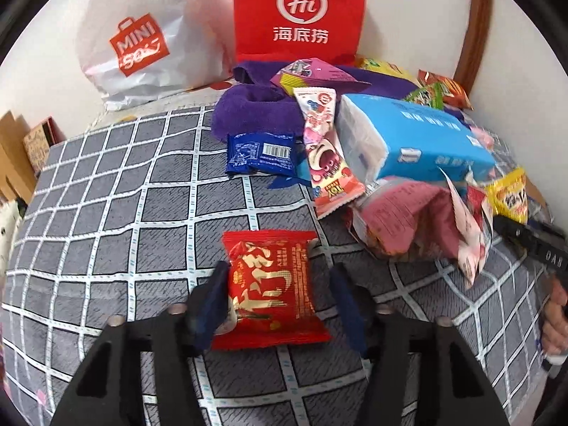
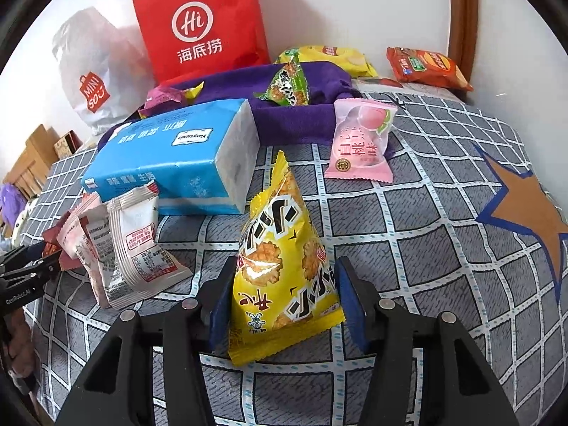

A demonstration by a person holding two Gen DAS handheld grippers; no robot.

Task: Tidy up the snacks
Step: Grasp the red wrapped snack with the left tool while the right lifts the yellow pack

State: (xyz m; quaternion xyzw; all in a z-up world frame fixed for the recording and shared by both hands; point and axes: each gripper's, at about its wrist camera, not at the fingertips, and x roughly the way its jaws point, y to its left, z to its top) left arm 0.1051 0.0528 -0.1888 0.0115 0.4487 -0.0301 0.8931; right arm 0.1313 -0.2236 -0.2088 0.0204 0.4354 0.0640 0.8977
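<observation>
In the left wrist view, my left gripper (image 1: 278,284) is open around a red snack packet (image 1: 271,291) lying on the grey checked cover (image 1: 106,213); the left pad touches it, the right pad stands apart. In the right wrist view, my right gripper (image 2: 284,291) is open with a yellow triangular snack bag (image 2: 280,266) standing between its pads. A purple cloth tray (image 2: 294,120) at the back holds a green snack (image 2: 287,87). A pink peach packet (image 2: 362,142) leans on the tray's front.
A blue tissue pack (image 2: 170,156) lies mid-bed, white-pink sachets (image 2: 120,241) beside it. A red Haidilao bag (image 2: 202,25) and a white Miniso bag (image 2: 96,71) stand against the wall. Orange (image 2: 426,67) and yellow (image 2: 330,56) packets lie behind the tray. A blue packet (image 1: 261,152) and a pink Lotso packet (image 1: 326,149) lie near the tissue.
</observation>
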